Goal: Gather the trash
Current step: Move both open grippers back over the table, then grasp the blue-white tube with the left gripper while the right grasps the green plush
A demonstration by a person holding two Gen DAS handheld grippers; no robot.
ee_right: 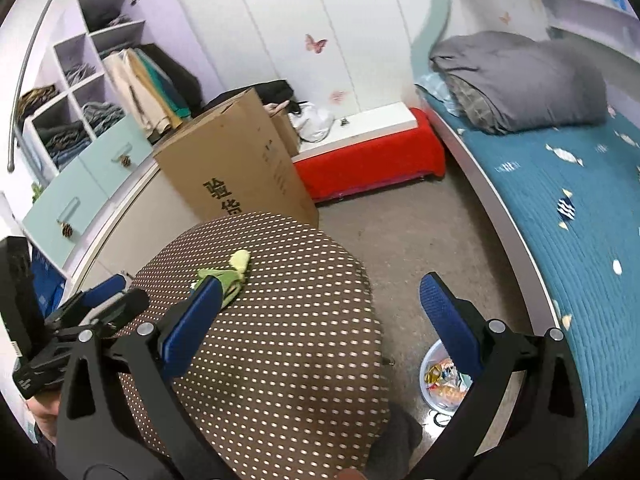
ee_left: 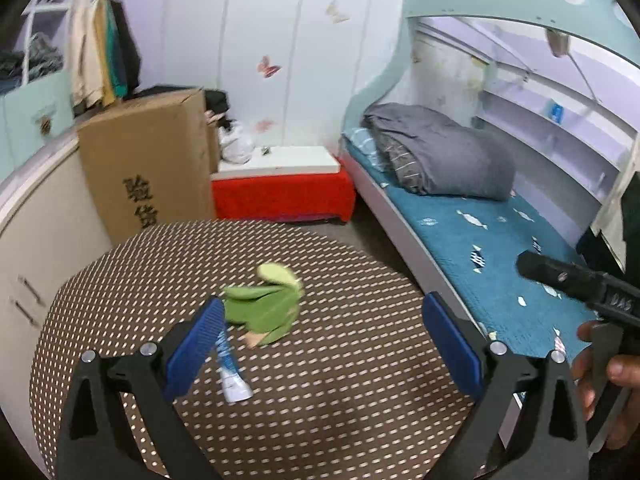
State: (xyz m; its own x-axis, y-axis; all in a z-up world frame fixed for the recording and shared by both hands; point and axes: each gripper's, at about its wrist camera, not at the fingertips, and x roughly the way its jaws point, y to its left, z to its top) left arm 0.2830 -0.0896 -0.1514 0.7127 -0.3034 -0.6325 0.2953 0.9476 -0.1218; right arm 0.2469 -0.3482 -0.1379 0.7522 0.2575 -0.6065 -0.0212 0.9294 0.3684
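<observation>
Plainly, the trash left to gather lies on the round dotted counter (ee_left: 340,360): a crumpled green wrapper (ee_left: 268,304) near its middle, and a small blue-and-white tube (ee_left: 232,372) just beside it on the near side, seemingly touching its lower edge.

The left tool (ee_left: 320,340) hangs over the counter with its blue pads spread wide and nothing between them; the wrapper sits just inside its left pad. The right tool (ee_right: 320,320) is likewise wide apart and empty, out over the counter's right edge and the floor, with the bin (ee_right: 436,380) below it, already holding bright scraps.

The wrapper looks like thin paper or film, very light and soft. It should crush flat under the pads and may slide on the cloth, so a pinch across its bunched middle seems safest, not at a loose flap. Its yellowish far end is blurred, and I cannot tell whether that is a separate piece. The tube looks light, slightly stiff and smooth. It could roll or squirt free, so take it across the body rather than at the white cap.

Writing: the cardboard box (ee_left: 148,160) at far left bears large black characters, 验货. The right tool's handle shows small lettering in the left view, too blurred to read. The tube's print is illegible.
</observation>
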